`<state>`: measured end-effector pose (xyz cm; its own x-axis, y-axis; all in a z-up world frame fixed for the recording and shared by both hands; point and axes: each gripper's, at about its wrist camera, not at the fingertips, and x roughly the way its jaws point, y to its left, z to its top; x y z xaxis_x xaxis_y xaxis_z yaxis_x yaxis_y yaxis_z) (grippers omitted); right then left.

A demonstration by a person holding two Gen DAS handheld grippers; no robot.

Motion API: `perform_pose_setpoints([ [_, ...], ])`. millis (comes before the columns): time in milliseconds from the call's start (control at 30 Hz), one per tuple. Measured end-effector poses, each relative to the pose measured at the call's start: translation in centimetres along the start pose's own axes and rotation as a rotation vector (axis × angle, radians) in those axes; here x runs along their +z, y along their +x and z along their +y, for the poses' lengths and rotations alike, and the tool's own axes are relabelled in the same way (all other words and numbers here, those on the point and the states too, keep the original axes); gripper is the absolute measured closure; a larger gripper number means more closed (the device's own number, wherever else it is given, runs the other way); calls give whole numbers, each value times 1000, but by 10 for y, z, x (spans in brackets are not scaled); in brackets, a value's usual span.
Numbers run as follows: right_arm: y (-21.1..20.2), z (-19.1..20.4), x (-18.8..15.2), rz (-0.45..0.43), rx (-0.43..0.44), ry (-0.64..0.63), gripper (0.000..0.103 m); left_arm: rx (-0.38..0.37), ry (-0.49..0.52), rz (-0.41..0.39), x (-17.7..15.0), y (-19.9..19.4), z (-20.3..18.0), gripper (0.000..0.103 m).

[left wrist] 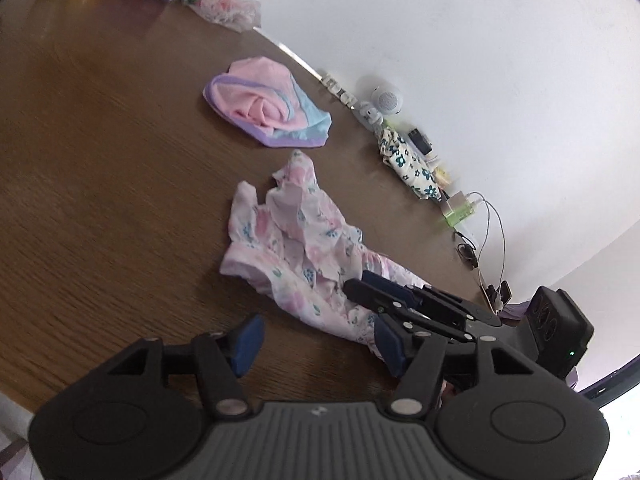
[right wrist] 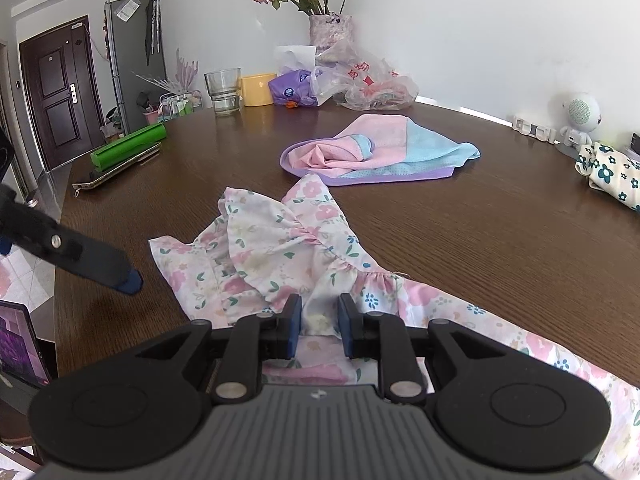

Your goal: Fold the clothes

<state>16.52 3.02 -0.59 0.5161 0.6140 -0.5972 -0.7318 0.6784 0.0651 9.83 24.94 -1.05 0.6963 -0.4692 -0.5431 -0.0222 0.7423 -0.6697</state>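
Note:
A crumpled pink floral garment (left wrist: 288, 248) (right wrist: 272, 248) lies on the brown table (left wrist: 100, 168) (right wrist: 500, 224), and its near part runs off toward the table's edge. My right gripper (right wrist: 320, 326) (left wrist: 366, 286) is shut on a raised fold of it, with fabric bunched between the pads. My left gripper (left wrist: 318, 334) stands open just left of that spot, over bare wood. Its right finger is at the garment's hem and nothing is between the pads. In the right wrist view one left finger (right wrist: 108, 264) shows, apart from the cloth.
A pink, blue and purple garment (left wrist: 264, 104) (right wrist: 372, 152) lies farther back. By the wall are a white cloth with blue flowers (left wrist: 408, 160) (right wrist: 612, 176), a small white robot figure (right wrist: 578, 120) and a charger with cables (left wrist: 464, 208). A plastic bag (right wrist: 368, 84), glass (right wrist: 224, 90), yellow mug (right wrist: 256, 90) and green roll (right wrist: 128, 146) stand along the far edge.

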Motion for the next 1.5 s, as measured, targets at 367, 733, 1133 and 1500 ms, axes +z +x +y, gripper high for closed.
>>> perform_pose_setpoints([
  [367, -1, -1, -1, -4, 9, 4, 83, 129, 92, -192, 10, 50, -23, 45],
  [733, -1, -3, -1, -5, 17, 16, 83, 153, 55, -231, 12, 59, -15, 90],
  [1133, -81, -44, -13, -135, -22, 198, 72, 282, 568, -384, -12, 44, -94, 95],
  [1500, -160, -109, -105, -138, -235, 474, 72, 274, 1397, -274, -118, 107, -208, 95],
])
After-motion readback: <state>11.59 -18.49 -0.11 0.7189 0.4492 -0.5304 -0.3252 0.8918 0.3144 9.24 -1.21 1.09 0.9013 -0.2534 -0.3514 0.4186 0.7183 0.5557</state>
